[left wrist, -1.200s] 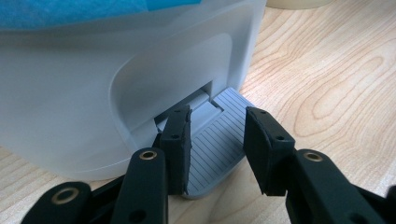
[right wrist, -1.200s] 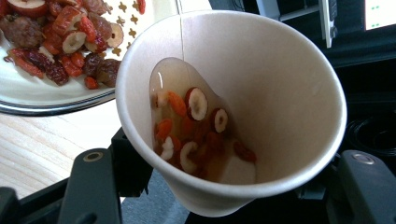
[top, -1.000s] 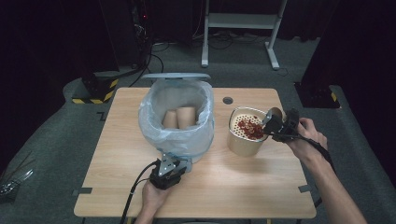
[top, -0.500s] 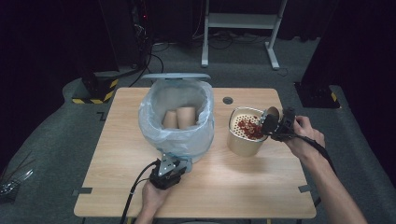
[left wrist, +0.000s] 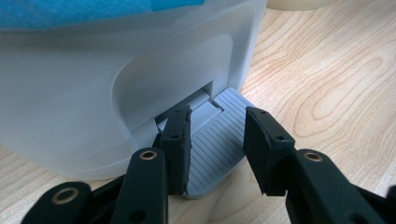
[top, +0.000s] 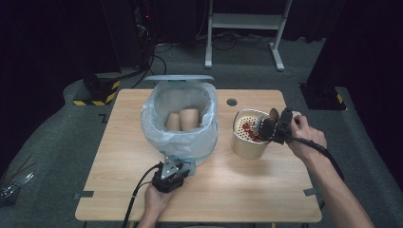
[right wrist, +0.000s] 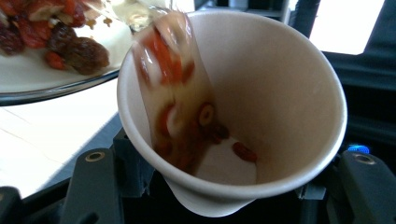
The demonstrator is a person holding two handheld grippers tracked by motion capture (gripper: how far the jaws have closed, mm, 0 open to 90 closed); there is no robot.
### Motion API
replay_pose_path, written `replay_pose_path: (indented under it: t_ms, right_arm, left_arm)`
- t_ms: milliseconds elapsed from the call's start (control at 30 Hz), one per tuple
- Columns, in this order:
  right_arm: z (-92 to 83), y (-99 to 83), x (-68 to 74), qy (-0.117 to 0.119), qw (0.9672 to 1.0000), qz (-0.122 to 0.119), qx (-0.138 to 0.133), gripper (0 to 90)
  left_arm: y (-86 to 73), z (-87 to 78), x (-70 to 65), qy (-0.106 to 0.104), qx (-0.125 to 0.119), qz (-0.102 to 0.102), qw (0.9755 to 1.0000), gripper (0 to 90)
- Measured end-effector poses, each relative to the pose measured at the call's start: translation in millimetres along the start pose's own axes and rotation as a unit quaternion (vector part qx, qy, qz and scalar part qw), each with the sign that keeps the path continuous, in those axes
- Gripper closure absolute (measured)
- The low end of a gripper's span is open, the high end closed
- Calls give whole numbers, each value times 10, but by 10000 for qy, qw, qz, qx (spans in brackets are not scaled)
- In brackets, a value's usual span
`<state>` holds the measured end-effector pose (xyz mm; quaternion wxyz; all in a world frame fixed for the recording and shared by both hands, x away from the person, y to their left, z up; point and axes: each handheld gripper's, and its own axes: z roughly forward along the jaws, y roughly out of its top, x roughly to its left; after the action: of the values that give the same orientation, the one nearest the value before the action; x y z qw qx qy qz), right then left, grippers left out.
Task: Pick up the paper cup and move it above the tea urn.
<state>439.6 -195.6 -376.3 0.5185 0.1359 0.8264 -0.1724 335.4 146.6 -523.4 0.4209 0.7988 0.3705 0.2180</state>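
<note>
A white pedal bin (top: 183,123) lined with a clear bag stands mid-table, lid up, with two paper cups (top: 183,119) inside. My left gripper (top: 170,176) sits at the bin's front, jaws open around its grey ribbed pedal (left wrist: 219,140). My right gripper (top: 269,127) is shut on a paper cup (right wrist: 243,107), tipped over a tan bucket (top: 248,135) fitted with a white strainer (top: 247,124). Liquid with red bits (right wrist: 180,88) streams out of the cup; red berries (right wrist: 51,32) lie on the strainer.
The wooden table (top: 119,156) has bare room at left and along the front. A small round hole (top: 231,101) marks the tabletop behind the bucket. A white desk frame (top: 247,28) and cables stand on the dark floor beyond.
My right gripper has moved left toward the bucket and tipped the cup further, so its contents pour onto the strainer. The left gripper has stayed at the pedal.
</note>
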Motion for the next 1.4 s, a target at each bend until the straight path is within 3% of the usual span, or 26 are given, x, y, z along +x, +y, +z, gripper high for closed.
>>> replay_pose_path:
  t_ms: [33,133,200,267,300,333,467,667,767,833,900,933,1033,1100,1133,1167,1200,1333,1367,1400]
  right_arm:
    - [-10,50,46,-357,9987,-331,134,362]
    - [-14,86,76,-536,9969,-522,227,364]
    - [-12,122,123,-873,9920,-851,319,369]
    - [-13,130,139,-954,9901,-953,383,370]
    - [-7,140,163,-1080,9871,-1085,463,372]
    - [-7,140,163,-1080,9871,-1085,463,372]
    - [19,124,185,-1268,9816,-1298,598,378]
    - [38,102,207,-1314,9781,-1444,714,383]
    - [-59,151,192,-1403,9792,-1357,555,386]
    - [-102,187,213,-1475,9773,-1458,441,392]
    - [-9,156,241,-1404,9740,-1622,726,403]
    - [-32,149,226,-1425,9756,-1529,672,407]
    - [-140,168,236,-1597,9742,-1533,434,417]
    - [-59,153,235,-1501,9710,-1714,721,417]
    - [-59,153,235,-1501,9710,-1714,721,417]
    - [-91,138,215,-1529,9748,-1512,593,422]
    - [-130,141,211,-1527,9762,-1470,466,426]
    - [-84,117,215,-1472,9755,-1520,607,432]
    - [-128,97,188,-1515,9781,-1341,484,437]
    - [-128,97,188,-1515,9781,-1341,484,437]
  left_arm:
    - [0,0,0,0,-1,-1,10000,617]
    - [-1,3,-3,-42,-7,-32,10000,617]
    - [-2,2,-2,-41,-8,-34,10000,617]
    - [-2,2,-1,-43,-6,-30,10000,617]
    - [-2,1,0,-42,-7,-29,10000,617]
    - [-2,1,0,-42,-7,-29,10000,616]
    - [-2,1,0,-42,-9,-30,10000,617]
    - [-2,2,-2,-44,-11,-30,10000,617]
    - [-2,1,-2,-44,-8,-28,10000,617]
    - [-2,1,-2,-38,-4,-23,10000,617]
    - [0,-2,0,2,0,6,10000,617]
    - [0,-2,0,2,0,6,10000,617]
    - [0,-2,-1,1,2,13,10000,616]
    - [-1,-2,0,-6,-5,9,10000,615]
    - [-1,-2,0,-6,-5,9,10000,615]
    - [0,-2,0,0,-1,7,10000,616]
    - [0,-2,0,-2,-2,6,10000,615]
    - [-1,-2,-1,-1,-7,13,10000,614]
    - [0,-2,-1,-2,-2,6,10000,615]
    - [0,-2,-1,-2,-2,6,10000,615]
